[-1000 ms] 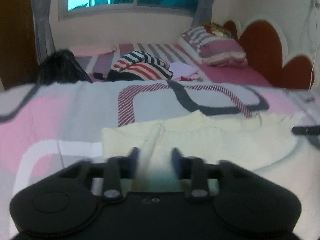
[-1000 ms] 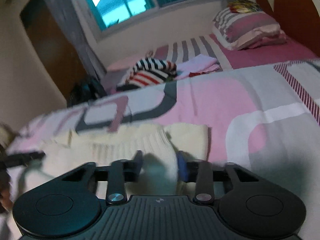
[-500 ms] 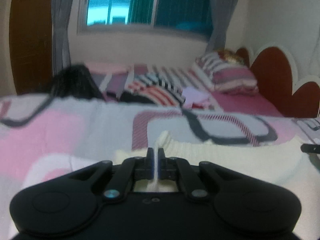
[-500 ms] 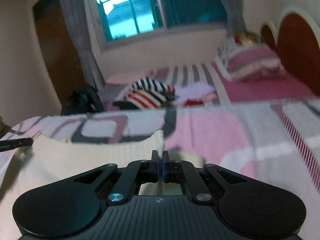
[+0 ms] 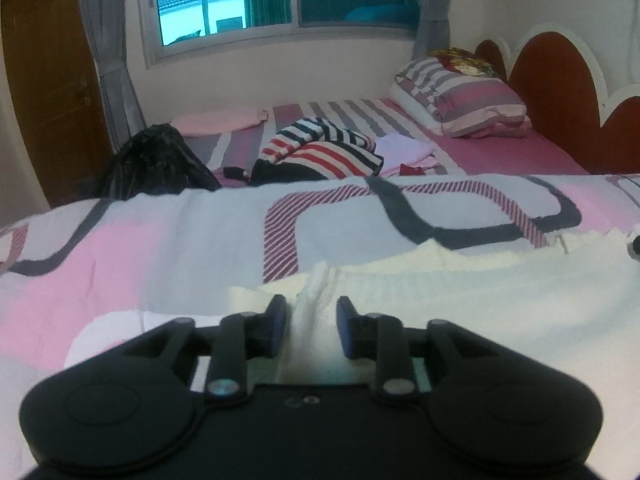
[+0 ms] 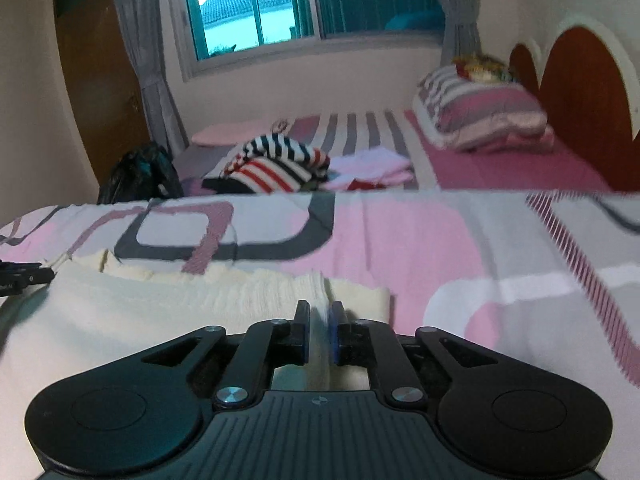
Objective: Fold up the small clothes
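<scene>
Sweater (image 6: 160, 312) (cream) flat on patterned bedspread (image 6: 420, 240); window (image 6: 256, 8) behind

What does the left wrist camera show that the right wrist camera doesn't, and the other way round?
Only the left wrist view: the left gripper, its jaws opening, pads clear of the cream sweater's ribbed edge between them.

Only the right wrist view: the right gripper, jaws opening, pads still pinching a thin fold of the cream sweater.

Both: the patterned blanket, striped clothes, pillow, window and headboard.
</scene>
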A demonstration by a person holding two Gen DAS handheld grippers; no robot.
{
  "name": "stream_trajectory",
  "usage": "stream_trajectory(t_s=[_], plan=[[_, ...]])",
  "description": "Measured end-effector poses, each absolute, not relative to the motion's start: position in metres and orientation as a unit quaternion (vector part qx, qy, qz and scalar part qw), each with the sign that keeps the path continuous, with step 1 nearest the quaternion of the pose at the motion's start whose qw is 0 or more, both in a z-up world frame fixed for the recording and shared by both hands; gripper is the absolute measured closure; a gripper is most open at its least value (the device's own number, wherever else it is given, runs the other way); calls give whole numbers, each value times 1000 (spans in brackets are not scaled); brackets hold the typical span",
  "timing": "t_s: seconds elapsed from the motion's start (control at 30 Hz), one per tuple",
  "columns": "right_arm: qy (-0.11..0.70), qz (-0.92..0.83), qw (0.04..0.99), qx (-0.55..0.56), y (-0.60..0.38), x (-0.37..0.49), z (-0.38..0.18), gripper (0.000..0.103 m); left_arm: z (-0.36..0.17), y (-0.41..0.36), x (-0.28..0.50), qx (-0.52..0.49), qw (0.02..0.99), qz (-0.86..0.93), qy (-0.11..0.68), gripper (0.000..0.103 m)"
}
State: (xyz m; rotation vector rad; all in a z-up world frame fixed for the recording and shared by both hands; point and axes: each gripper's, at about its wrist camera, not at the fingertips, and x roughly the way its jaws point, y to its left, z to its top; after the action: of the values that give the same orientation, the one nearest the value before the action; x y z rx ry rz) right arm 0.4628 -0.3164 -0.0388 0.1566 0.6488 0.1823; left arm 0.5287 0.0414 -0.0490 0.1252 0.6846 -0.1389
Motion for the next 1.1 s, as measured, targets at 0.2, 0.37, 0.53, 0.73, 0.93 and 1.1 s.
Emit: stream_trajectory(t_s=[0.2,0.37,0.53,0.73,0.93,1.1], plan=[[282,130,949,48,-278,449,-18,46,-22,5,506,63,944,-117,301,46],[325,190,924,61,-236,458,-27,101,-31,-37,491,68,925,-189,322,62],[341,200,918,42,-207,459,-43,101,-56,-51,491,69,913,-195,351,45],[329,124,936,22,-234,459,-51,101,-64,-12,491,85,932,-132,327,31],[334,79,936,78,-285,466,-57,101,-61,33,502,20,938,-90,334,30],[311,141,938,65,-256,433,-35,101,-39,9,473,25,940,-125,316,33]])
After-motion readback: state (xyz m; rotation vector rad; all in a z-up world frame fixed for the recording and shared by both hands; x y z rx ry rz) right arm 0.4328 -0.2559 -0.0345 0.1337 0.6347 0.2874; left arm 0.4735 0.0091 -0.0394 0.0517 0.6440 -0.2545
